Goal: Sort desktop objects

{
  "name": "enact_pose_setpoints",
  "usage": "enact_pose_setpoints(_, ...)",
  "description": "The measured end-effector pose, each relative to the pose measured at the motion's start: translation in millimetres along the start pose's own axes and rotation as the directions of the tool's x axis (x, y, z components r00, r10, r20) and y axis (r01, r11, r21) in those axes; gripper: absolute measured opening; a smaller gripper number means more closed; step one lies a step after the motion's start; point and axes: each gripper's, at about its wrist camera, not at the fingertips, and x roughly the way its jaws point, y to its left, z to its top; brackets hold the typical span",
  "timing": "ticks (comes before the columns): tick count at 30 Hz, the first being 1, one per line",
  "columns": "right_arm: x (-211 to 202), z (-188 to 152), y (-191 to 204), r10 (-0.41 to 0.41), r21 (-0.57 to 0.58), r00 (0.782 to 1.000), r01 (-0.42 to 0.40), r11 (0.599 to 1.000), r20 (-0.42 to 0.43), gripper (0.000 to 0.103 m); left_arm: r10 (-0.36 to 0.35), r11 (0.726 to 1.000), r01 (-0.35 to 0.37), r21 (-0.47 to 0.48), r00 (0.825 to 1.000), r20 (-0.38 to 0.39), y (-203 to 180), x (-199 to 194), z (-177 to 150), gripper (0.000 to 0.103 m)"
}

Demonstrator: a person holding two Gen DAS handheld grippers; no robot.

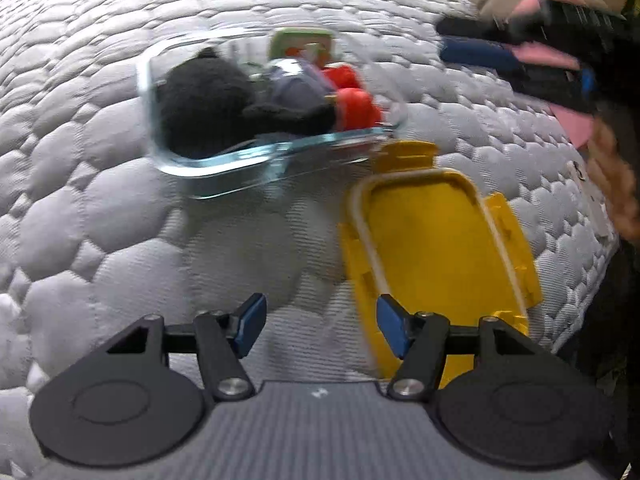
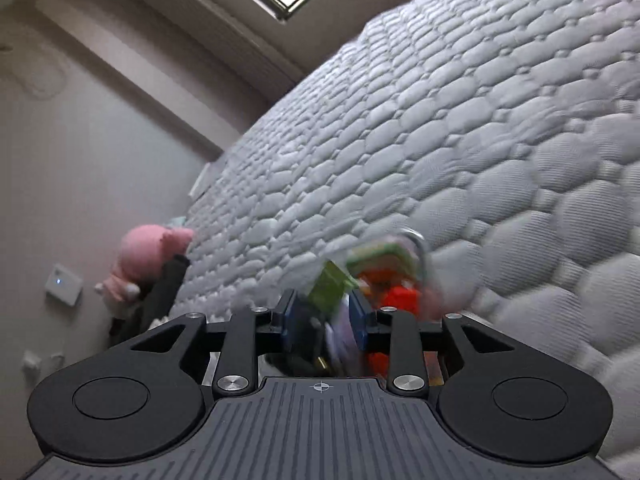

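Glass container (image 1: 224,160) already loaded on the mattress (image 1: 100,220), yellow lid (image 1: 432,248) off. Left gripper (image 1: 320,326) wide, empty; right gripper (image 2: 325,326) narrow, contents too blurred to tell.

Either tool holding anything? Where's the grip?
Left tool: nothing, open above the mattress. Right tool: cannot tell; blurred items show between its pads, gripped or just behind.

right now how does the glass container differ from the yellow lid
The glass container is clear and deep; the yellow lid is opaque and shallow. The container is packed with toys, including a black plush; the lid holds nothing. Both are rounded rectangles lying on the quilted mattress.
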Motion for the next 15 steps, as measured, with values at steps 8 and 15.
enact_pose_setpoints(8,-85.1,-62.0,-48.7,-0.146,-0.067,0.982,0.155,0.986,0.123,0.054,0.026,0.995,-0.027,0.098,1.0,0.01,-64.8,3.2,-15.4,0.066)
enact_pose_setpoints(15,-77.7,-69.3,-65.5,-0.03,0.051,0.989,0.023,0.998,0.144,0.054,0.022,0.986,-0.038,0.16,0.995,0.099,-101.3,-13.7,-23.8,0.068)
